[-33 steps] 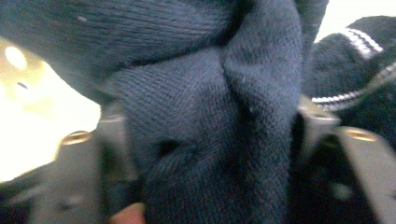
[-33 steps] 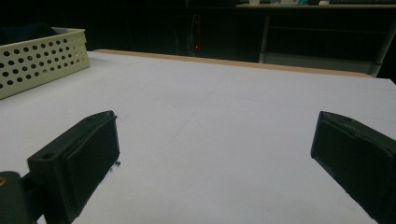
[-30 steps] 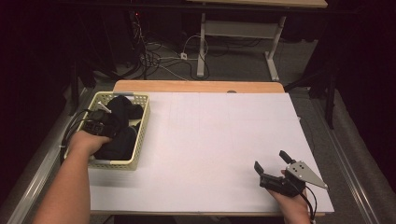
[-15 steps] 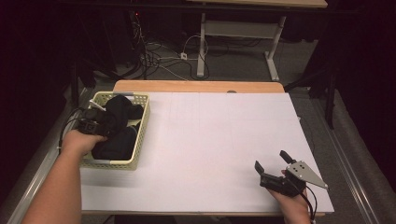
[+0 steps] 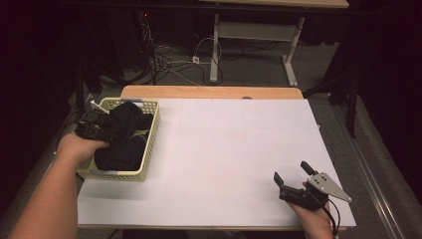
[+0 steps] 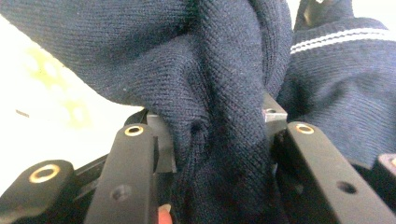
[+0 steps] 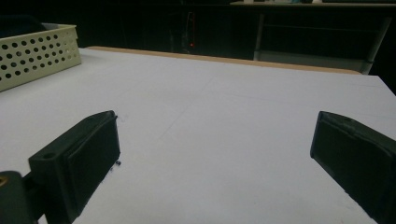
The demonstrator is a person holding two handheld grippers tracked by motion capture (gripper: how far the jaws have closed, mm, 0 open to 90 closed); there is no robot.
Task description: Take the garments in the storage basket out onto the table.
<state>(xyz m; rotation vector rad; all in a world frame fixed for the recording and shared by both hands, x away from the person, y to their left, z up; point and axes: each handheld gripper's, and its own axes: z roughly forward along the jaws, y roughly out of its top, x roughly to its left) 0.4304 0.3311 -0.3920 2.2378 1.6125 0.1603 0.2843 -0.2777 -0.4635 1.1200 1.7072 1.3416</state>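
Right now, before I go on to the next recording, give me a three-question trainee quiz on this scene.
1. True or false: the left hand-held gripper is clamped on dark blue knit fabric.
2. What does the right hand-held gripper hold? A) a sock B) nothing, its jaws stand apart over the white table top C) the basket
3. In the high view, where does the pale perforated basket stand, and what fills it?

Key:
1. True; the fabric is bunched between both pads.
2. B.
3. At the table's left side; dark clothing fills it.
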